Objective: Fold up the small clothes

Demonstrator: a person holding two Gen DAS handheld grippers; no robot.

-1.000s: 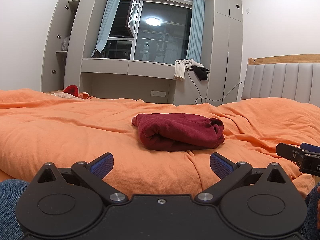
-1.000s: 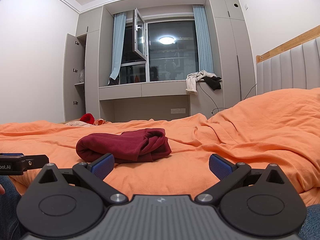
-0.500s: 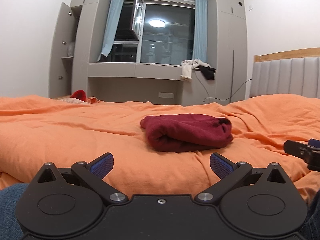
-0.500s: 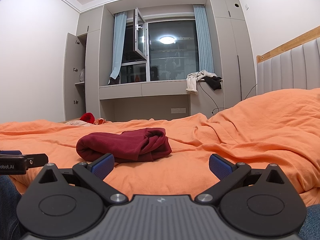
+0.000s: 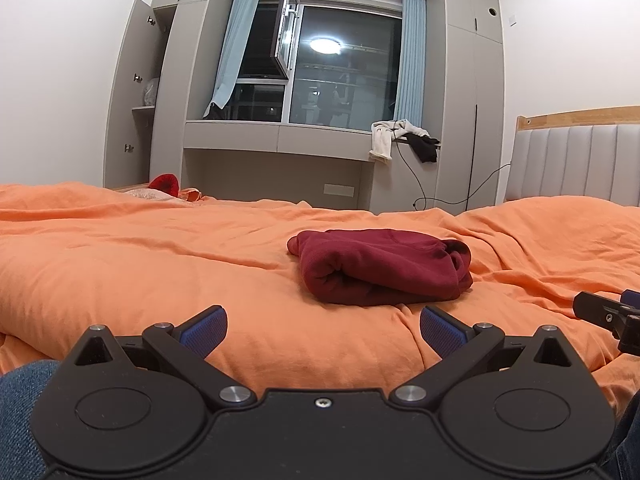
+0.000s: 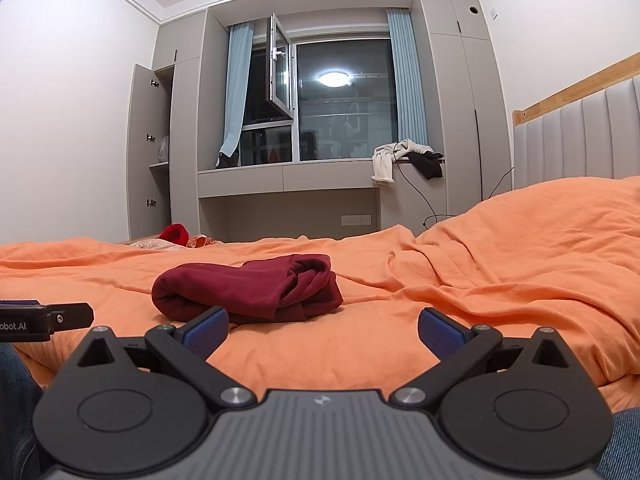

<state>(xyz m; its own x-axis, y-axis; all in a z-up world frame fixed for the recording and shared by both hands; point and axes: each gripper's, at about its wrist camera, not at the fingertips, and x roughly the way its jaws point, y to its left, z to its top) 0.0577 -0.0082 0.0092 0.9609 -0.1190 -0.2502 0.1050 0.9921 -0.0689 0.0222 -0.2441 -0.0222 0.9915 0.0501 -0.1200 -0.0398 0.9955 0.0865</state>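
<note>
A dark red garment [image 5: 382, 266] lies folded in a compact bundle on the orange duvet [image 5: 140, 264]; it also shows in the right wrist view [image 6: 248, 288]. My left gripper [image 5: 322, 326] is open and empty, low over the near edge of the bed, short of the bundle. My right gripper [image 6: 322, 326] is open and empty, just short of the bundle, which lies ahead to its left. Each gripper's tip shows at the edge of the other's view.
A grey padded headboard [image 5: 576, 164] stands at the right. Beyond the bed are a window bench [image 5: 280, 140] with white and black clothes [image 5: 400, 138] hanging off it, an open cupboard [image 5: 140, 92], and a red item [image 5: 164, 184] at the far bed edge.
The left gripper's view has tilted upward and turned left, so the bundle sits further right and lower in it. The right gripper has hardly moved. Both stay open.
</note>
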